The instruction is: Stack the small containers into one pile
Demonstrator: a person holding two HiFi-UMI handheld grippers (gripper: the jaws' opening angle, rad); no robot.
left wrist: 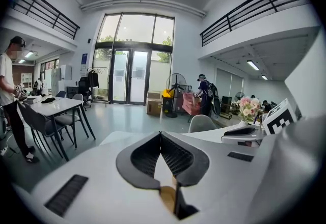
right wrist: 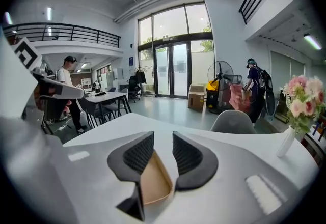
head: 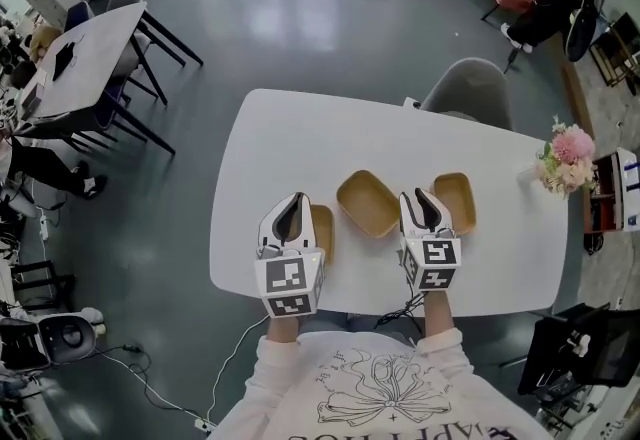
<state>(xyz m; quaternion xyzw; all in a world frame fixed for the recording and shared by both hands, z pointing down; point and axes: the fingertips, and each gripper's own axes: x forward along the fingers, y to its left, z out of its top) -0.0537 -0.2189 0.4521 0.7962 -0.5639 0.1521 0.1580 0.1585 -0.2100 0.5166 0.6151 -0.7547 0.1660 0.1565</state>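
Note:
Three tan, shallow containers lie in a row on the white table (head: 270, 138). The left one (head: 323, 234) is partly hidden under my left gripper (head: 297, 198). In the left gripper view that gripper (left wrist: 160, 135) has its tips touching, and a tan container edge (left wrist: 167, 195) shows low between the jaws. The middle container (head: 368, 203) lies free between the grippers. My right gripper (head: 418, 196) stands over the left rim of the right container (head: 458, 200). In the right gripper view its jaws (right wrist: 163, 135) are apart, with the container's wall (right wrist: 155, 182) by the left pad.
A vase of pink flowers (head: 565, 158) stands at the table's far right corner, also seen as the flowers (right wrist: 303, 98) in the right gripper view. A grey chair (head: 470, 88) is at the far side. Another table (head: 85, 53) with chairs stands far left.

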